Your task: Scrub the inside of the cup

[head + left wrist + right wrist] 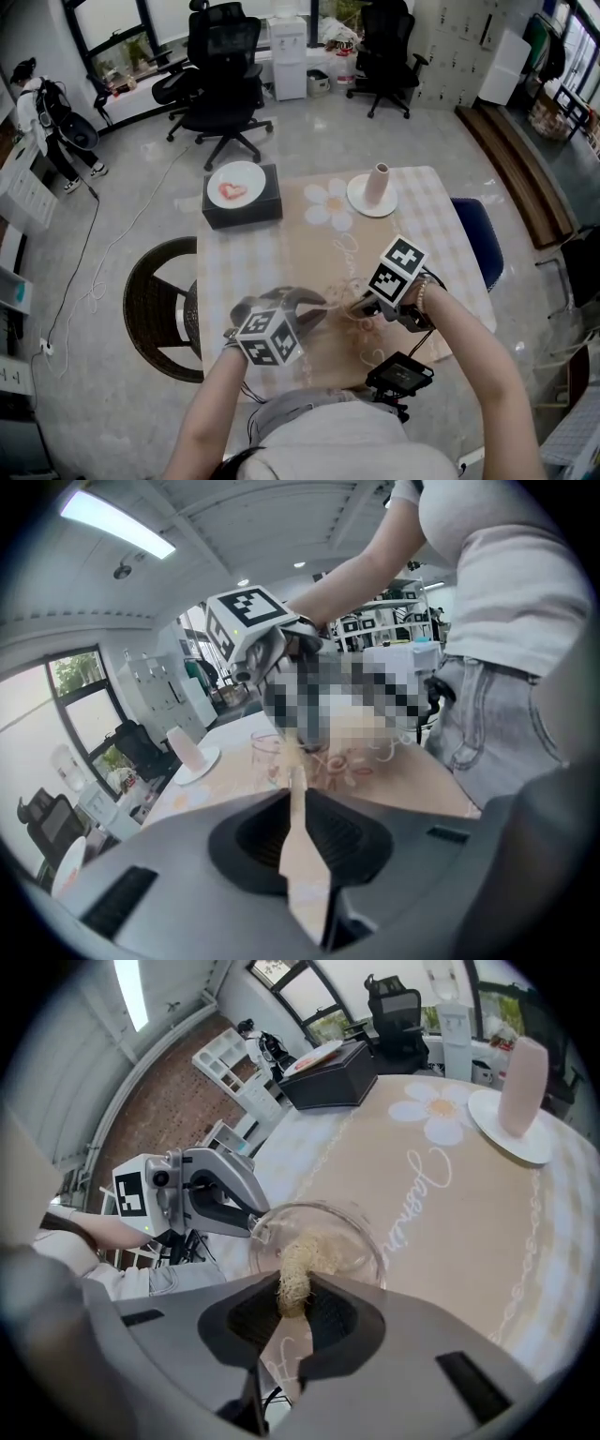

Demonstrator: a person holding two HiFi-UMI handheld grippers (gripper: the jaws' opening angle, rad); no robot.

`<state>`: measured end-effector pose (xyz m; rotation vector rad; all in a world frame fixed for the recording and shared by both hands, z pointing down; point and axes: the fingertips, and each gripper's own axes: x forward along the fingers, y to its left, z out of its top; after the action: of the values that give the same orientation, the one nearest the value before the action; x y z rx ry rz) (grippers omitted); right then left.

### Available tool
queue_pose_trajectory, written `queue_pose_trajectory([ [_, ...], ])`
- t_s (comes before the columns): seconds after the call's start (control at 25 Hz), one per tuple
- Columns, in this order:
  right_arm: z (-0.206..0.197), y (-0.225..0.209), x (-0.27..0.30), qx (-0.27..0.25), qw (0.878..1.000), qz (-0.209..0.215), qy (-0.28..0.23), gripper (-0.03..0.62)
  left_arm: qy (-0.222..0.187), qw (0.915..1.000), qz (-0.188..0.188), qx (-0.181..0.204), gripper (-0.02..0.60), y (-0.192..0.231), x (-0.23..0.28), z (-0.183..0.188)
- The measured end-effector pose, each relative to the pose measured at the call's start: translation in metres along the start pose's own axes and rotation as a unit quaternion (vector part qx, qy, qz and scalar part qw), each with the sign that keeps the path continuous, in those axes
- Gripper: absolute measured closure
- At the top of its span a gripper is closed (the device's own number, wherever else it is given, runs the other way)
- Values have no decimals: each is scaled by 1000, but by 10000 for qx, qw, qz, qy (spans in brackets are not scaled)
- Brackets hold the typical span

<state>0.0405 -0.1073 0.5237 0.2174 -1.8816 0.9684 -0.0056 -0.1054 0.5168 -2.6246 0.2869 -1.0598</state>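
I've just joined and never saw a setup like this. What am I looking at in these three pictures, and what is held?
No robot here: a person holds a hand-held gripper in each hand; the marker cubes belong to them. The head view looks down from the person's head at the table. The other two come from cameras riding on each gripper, looking along its jaws. The right hand-held gripper pinches a fibrous scrubber that dips into a glass cup. The left hand-held gripper appears to clamp the cup's edge, steadying it. Farther back stand a black box with a white plate on top, and a tall pink vessel on a white saucer.
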Motion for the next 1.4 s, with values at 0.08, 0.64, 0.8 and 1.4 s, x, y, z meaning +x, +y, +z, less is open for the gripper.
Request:
queue_pose_trajectory([
  [0.08,3,4,1,-193,9996,39,-184,531,18,10000,27,16,529,0,-1,-2],
  [0.64,21,-4,-11,-1329,9658,-1643,-1503,530,23,9981,482,372,529,10,0,-15],
  [0.8,24,-9,-18,-1824,9430,-2433,-1352,530,3,9977,561,369,529,12,0,-19],
  [1.4,18,2,9,-3439,9122,-2220,161,530,68,9973,588,427,528,12,3,-21],
])
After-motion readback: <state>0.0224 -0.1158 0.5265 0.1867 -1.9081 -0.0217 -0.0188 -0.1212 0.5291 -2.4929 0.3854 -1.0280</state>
